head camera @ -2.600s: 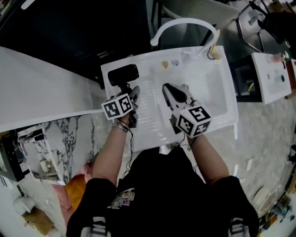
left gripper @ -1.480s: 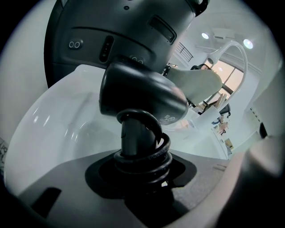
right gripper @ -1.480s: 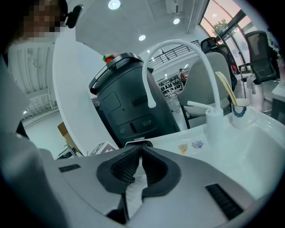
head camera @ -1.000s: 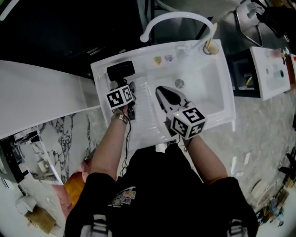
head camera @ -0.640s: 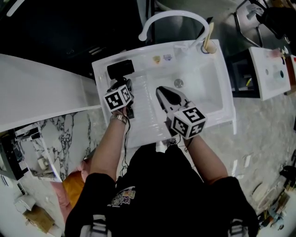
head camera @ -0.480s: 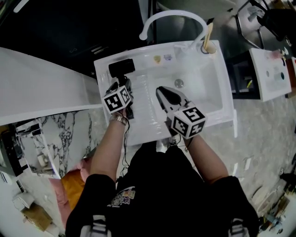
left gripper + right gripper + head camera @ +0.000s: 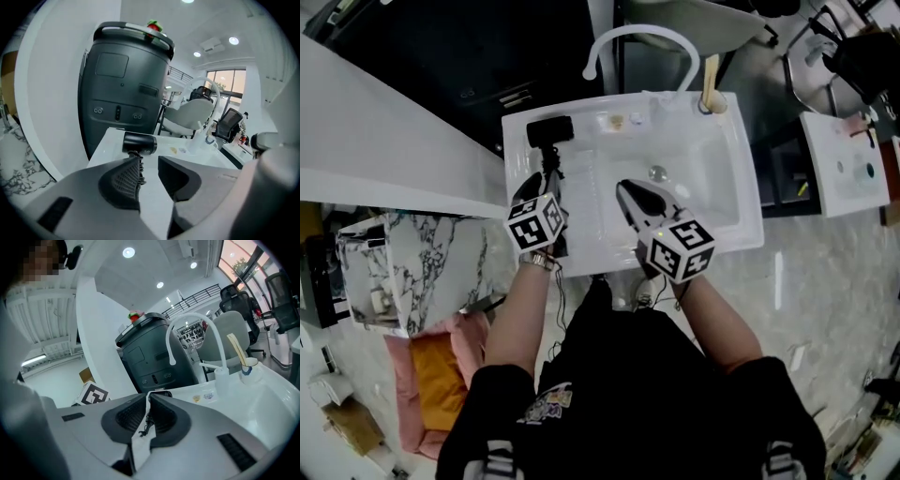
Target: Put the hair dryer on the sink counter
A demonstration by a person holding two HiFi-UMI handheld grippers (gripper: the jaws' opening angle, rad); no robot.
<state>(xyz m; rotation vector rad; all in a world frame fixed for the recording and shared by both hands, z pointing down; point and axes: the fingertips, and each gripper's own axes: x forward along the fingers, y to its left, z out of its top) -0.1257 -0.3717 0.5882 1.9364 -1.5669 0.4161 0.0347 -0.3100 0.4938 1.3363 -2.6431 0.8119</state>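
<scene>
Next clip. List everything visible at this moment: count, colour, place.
hair dryer: one, black, back-left of the sink counter, cord trailing forward
sink: one, white, centre
faucet: one, white, arched over the back rim
cup: one, white, back-right rim, pale stick inside
stickers: two, small, back rim
machine: one, dark grey, behind the sink
marble slab: one, white-grey, left
second basin: one, white, far right
left gripper: one, grey, over the counter; jaws have just been closing, stand apart, empty
right gripper: one, grey, over the sink's front; jaws together
</scene>
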